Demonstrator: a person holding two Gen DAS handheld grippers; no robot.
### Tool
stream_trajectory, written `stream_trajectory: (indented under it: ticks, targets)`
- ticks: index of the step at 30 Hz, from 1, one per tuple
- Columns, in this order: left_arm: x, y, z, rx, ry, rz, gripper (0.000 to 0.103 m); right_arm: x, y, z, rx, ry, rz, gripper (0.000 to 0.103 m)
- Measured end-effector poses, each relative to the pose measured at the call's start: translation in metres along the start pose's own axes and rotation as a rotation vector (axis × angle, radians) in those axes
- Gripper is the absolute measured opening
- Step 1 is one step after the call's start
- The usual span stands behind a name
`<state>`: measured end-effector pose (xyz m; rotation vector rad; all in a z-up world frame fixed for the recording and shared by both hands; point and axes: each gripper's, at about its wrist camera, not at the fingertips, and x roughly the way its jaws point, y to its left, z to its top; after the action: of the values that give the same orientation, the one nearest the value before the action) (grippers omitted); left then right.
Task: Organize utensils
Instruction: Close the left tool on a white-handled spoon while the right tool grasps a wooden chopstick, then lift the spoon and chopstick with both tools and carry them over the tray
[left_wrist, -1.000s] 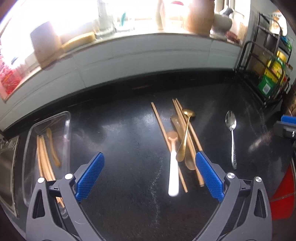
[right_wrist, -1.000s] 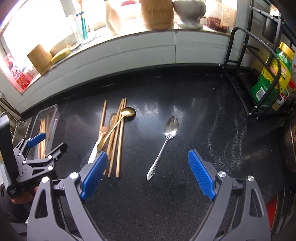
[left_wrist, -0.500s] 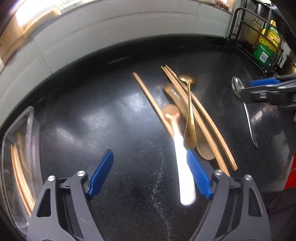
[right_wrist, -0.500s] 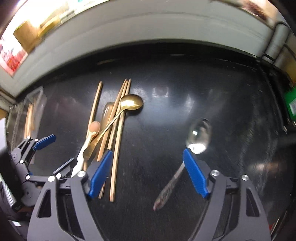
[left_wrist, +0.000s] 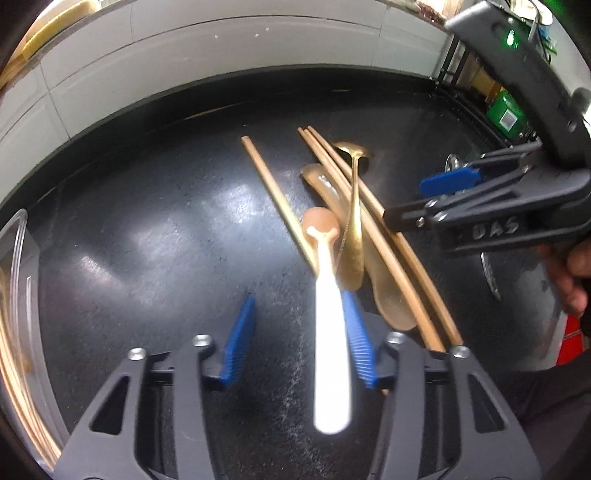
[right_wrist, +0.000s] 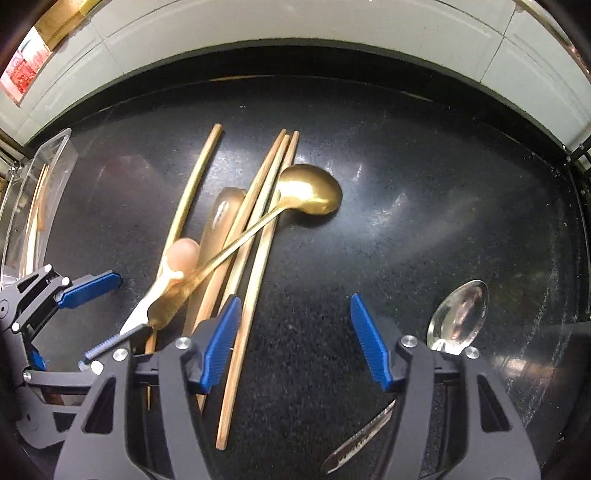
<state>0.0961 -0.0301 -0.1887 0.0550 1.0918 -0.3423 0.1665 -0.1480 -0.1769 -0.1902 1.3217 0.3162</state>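
Black table (left_wrist: 155, 229) fills both views now that both grippers have dropped toward the pile: left gripper (left_wrist: 299, 332), jaws narrowed but unclenched, straddles the white spoon (left_wrist: 330, 354), and right gripper (right_wrist: 295, 339), jaws wide, hovers beside the chopsticks (right_wrist: 258, 221), so pickup looks close.

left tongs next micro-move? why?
Probably close the left tongs on the white-handled spoon: its handle already lies between the open blue pads, against the right one. The gold spoon crosses its neck, so lift gently.
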Motion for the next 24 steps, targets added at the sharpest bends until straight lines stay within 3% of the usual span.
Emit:
stream_trajectory:
  ticks: [5,8,9,11,12,17,24]
  targets:
    - [0.003,0.000,0.005,-0.014,0.004,-0.062,0.014,0.002,0.001,0.003,-0.017,-0.021,-0.021,0.057]
    - [0.005,-0.004,0.008,-0.004,0.009,-0.076,0.013,0.008,0.008,0.008,-0.038,-0.041,-0.043,0.055]
    - [0.005,-0.004,0.009,-0.006,0.011,-0.075,0.013,0.009,0.009,0.009,-0.037,-0.048,-0.042,0.049]
    - [0.004,-0.002,0.011,-0.017,0.014,-0.062,0.013,0.008,0.011,0.012,-0.038,-0.059,-0.037,0.017]
    - [0.002,-0.001,0.012,-0.023,0.010,-0.056,0.013,0.008,0.010,0.014,-0.033,-0.055,-0.034,0.009]
    - [-0.016,0.007,0.024,-0.053,-0.019,-0.037,0.013,0.006,0.000,0.017,0.022,-0.021,0.019,0.007]
    - [-0.045,0.014,0.037,-0.103,-0.077,0.006,0.013,-0.036,-0.002,0.013,0.029,-0.062,0.063,0.007]
